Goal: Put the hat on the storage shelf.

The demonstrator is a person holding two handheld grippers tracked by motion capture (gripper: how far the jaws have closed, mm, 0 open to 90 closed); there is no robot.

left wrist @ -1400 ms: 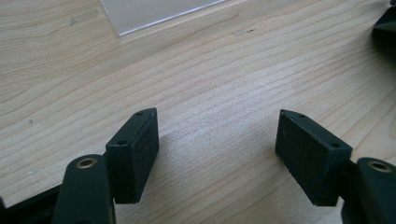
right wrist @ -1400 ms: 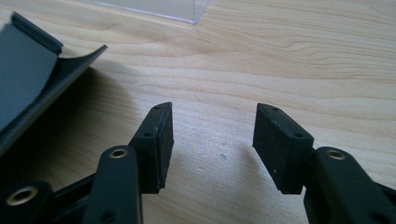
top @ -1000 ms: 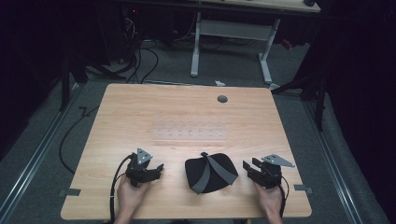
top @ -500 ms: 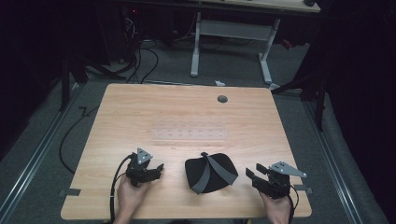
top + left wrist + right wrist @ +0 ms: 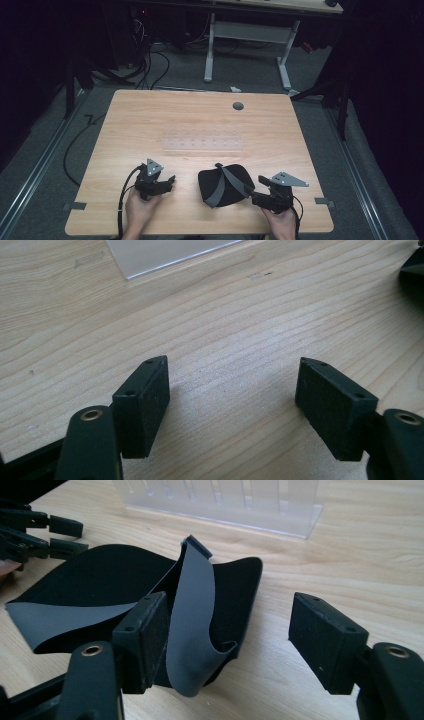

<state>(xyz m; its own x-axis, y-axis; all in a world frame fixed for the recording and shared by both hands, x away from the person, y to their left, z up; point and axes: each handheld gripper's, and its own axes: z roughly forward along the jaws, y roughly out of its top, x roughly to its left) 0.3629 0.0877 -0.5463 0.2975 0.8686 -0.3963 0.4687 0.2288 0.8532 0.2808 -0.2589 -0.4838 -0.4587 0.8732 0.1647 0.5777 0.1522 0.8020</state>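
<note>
Two claws sit low over the counter [image 5: 150,120], and the work between them looks either barely begun or at a pause. At the left, the left claw [image 5: 167,180] rests near the front edge with its jaws wide and nothing between them; in the left gripper view only bare wood lies between its pads [image 5: 150,400]. It stands apart from the black eye mask [image 5: 222,185], which lies on the counter between the two hands, crumpled, with its grey strap [image 5: 220,186] looped loosely across it. Behind the mask, toward the middle of the counter, lies a clear plastic rack [image 5: 202,141], with nothing visibly placed in it. At the right, the right claw [image 5: 255,192] has just been opening its jaws; they now stand wide, the left pad beside the strap but pressing nothing. My guess is that the mask has been let go and any folding or tidying of the strap is yet to do.
</note>
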